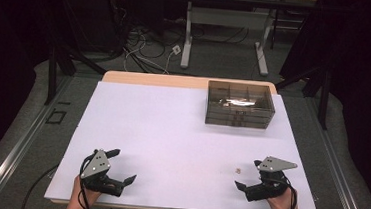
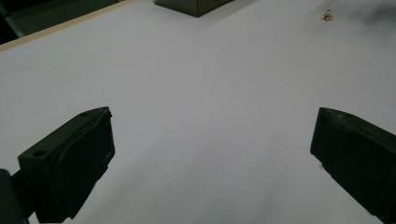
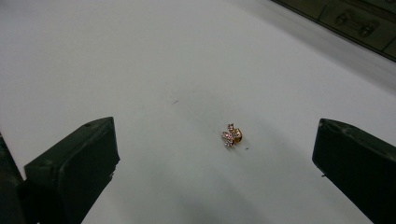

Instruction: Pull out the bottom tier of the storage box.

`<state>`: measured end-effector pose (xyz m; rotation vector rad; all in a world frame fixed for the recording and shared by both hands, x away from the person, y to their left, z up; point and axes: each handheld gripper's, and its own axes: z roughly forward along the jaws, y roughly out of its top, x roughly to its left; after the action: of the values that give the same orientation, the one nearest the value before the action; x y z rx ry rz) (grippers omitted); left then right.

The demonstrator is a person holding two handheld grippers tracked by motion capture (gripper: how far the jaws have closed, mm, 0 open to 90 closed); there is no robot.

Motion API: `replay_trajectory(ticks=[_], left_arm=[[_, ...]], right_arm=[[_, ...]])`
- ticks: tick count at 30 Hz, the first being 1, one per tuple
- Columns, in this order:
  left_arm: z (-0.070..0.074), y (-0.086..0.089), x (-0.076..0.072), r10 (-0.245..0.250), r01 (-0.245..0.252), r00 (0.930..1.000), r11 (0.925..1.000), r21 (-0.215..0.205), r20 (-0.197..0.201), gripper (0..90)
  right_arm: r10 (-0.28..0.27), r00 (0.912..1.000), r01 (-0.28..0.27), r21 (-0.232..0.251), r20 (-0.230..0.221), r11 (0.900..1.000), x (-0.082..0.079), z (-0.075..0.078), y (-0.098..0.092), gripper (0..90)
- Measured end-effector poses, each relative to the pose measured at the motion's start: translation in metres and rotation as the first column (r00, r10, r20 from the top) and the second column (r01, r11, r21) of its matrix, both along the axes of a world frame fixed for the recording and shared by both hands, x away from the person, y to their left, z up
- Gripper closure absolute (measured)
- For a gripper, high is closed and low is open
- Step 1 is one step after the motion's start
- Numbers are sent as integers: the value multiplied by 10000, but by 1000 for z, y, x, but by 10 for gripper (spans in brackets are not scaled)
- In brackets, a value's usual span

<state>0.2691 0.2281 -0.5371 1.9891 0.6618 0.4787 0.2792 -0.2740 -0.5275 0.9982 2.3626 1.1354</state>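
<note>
- Two claws sit at the near edge of the white table [image 1: 171, 128], one at each near corner, each held in a person's hand.
- Left claw [image 1: 121, 167]: jaws spread wide, nothing between them; in the left gripper view only bare white surface lies between the two black jaws.
- Right claw [image 1: 248, 174]: jaws spread wide, gripping nothing. It rests low over the table at near right, jaws pointing left and slightly far.
- Small gold ornament [image 3: 232, 136] with pinkish stones: lies on the table just ahead of the right claw, between the lines of its two jaws but clear of both, touching neither. In the high view it is a tiny speck [image 1: 238, 171] just left of the right claw's tips; in the left gripper view it shows far off [image 2: 328, 15].
- Dark see-through compartment box [image 1: 240, 105]: stands at the far right of the table, well apart from the ornament and both claws. Contents too small to tell.
</note>
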Motion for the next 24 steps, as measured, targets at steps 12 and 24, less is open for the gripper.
replay_trajectory(ticks=[12,24], left_arm=[[0,1,0,87,-86,10000,10000,-35,18,0],[0,0,2,105,-105,9999,9999,64,-23,0]], right_arm=[[-631,9948,617,-202,-803,9979,30,-3,-3,0],[-971,9899,955,-199,-1033,9952,53,2,3,0]])
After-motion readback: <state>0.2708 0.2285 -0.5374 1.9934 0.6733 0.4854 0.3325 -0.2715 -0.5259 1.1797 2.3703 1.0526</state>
